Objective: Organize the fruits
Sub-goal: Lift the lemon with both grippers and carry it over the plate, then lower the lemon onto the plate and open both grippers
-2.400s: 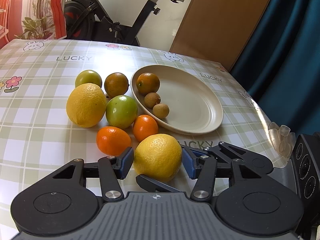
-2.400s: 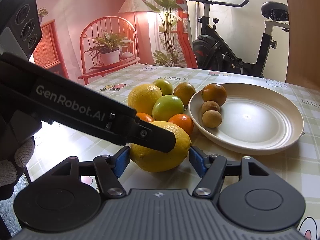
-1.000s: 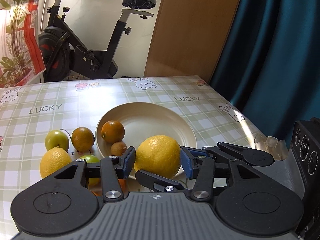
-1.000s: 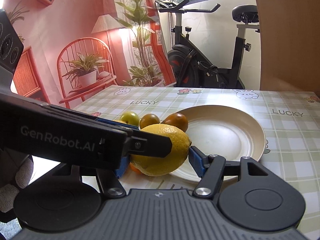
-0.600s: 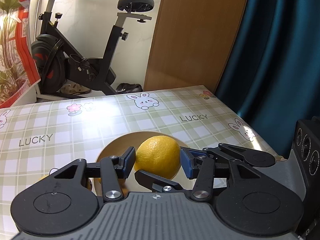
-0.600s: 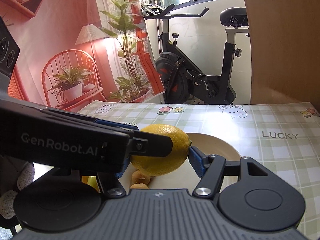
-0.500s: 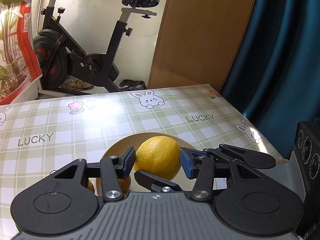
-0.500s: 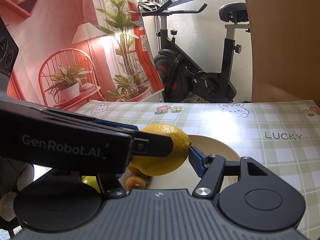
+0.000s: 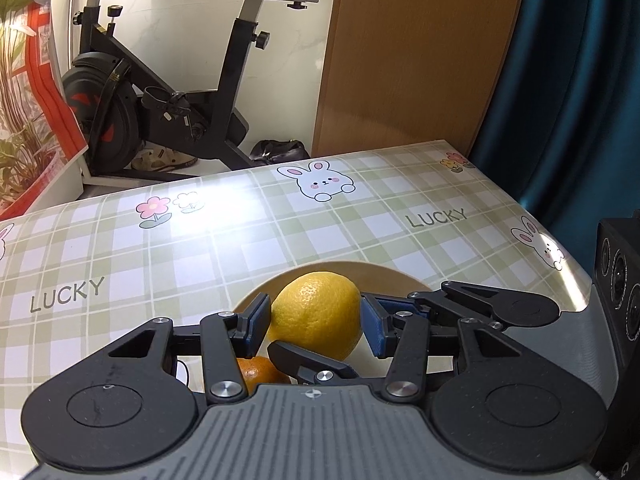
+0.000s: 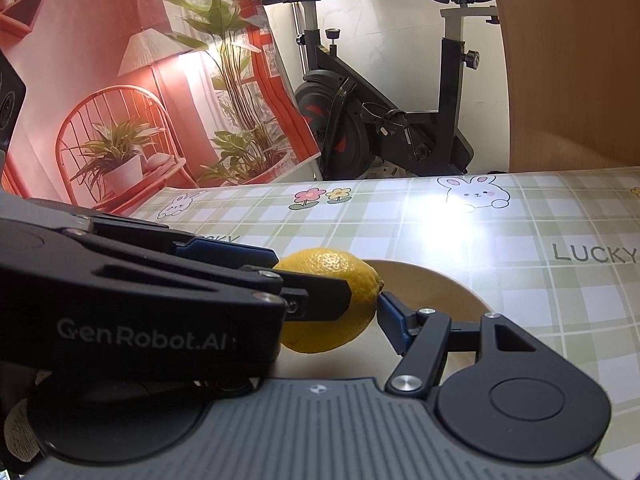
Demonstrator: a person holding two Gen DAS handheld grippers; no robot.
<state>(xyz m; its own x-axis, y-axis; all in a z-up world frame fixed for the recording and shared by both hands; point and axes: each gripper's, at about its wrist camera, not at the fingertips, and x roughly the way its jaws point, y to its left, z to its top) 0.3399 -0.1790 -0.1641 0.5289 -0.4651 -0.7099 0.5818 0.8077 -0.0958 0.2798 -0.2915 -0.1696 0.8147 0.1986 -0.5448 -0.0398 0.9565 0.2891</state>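
Ahead, exercise bike beyond lemon, plate.

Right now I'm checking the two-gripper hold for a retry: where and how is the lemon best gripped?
Grip the lemon across its rounded middle, one pad on each flank, coming level from the near side as the left gripper does. Its pointed tip, toward the right gripper's far finger, would give poor purchase; the belly seats flat pads.
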